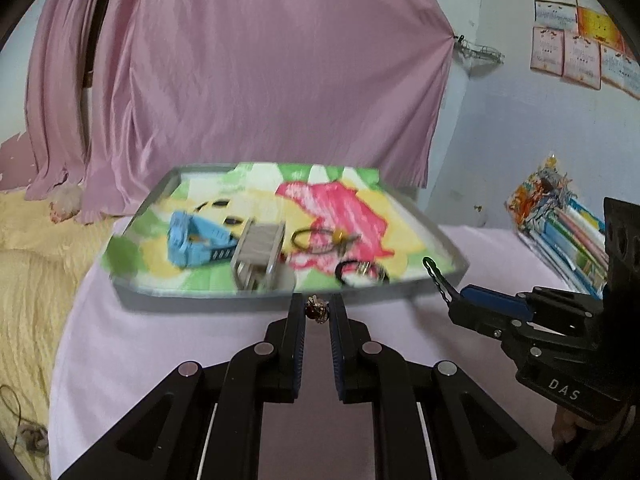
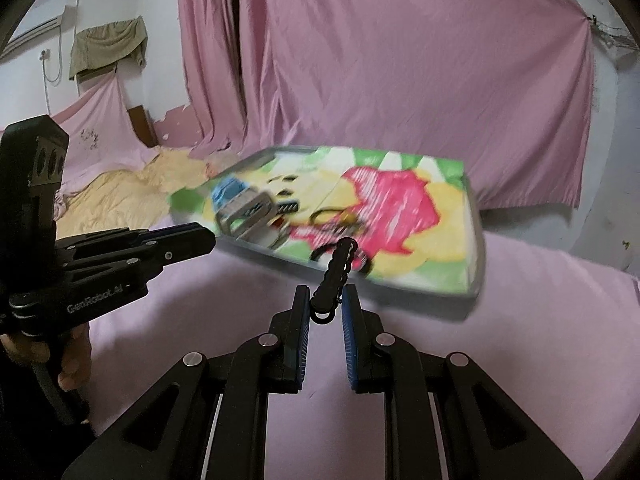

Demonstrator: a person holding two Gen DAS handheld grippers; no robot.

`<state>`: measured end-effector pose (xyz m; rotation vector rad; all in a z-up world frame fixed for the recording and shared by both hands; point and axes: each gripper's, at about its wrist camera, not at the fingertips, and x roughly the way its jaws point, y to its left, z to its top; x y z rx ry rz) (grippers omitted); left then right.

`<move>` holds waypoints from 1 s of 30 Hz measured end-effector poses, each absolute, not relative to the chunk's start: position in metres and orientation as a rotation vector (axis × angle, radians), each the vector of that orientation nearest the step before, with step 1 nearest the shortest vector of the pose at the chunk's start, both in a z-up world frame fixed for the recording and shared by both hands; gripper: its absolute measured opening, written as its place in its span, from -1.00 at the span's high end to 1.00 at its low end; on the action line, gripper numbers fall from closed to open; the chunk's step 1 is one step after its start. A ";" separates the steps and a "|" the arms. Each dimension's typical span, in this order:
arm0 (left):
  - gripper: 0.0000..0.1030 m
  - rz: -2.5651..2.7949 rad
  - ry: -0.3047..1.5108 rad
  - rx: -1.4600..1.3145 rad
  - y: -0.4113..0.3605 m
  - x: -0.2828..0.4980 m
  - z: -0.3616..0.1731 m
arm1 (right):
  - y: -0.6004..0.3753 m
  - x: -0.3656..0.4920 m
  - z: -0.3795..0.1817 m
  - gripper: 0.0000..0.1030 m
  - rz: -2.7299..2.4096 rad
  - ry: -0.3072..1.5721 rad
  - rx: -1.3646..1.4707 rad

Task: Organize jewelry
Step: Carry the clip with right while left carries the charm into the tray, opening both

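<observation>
While we look along the left hand-held gripper (image 1: 316,309), its two fingers pinch a small gold trinket (image 1: 317,309) just in front of the tray (image 1: 168,294) on the bed (image 1: 168,344). A blue box (image 1: 196,242), a grey box (image 1: 258,258) and hair ties (image 1: 316,240) lie blurry in the tray. From the right view, the right hand-held gripper (image 2: 326,300) pinches a black beaded hair tie (image 2: 335,272), held above the pink bed sheet near the tray's edge (image 2: 476,240).

It was a lived-in bedroom at home: pink curtains (image 1: 248,80) hung across the wall, a bed lay under a pink sheet (image 1: 168,344) with a fluffy yellow blanket (image 1: 32,280), and paper sheets (image 1: 576,40) were stuck on the pale wall.
</observation>
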<state>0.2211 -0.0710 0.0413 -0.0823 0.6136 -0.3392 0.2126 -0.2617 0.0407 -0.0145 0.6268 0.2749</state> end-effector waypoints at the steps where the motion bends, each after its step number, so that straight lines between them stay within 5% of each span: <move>1: 0.78 -0.345 0.609 -0.081 -0.074 0.227 0.044 | -0.264 0.217 0.042 0.73 0.273 0.624 -0.008; 30: 0.78 -0.306 0.860 0.012 -0.125 0.319 0.012 | -0.285 0.315 0.001 0.72 0.276 0.819 0.067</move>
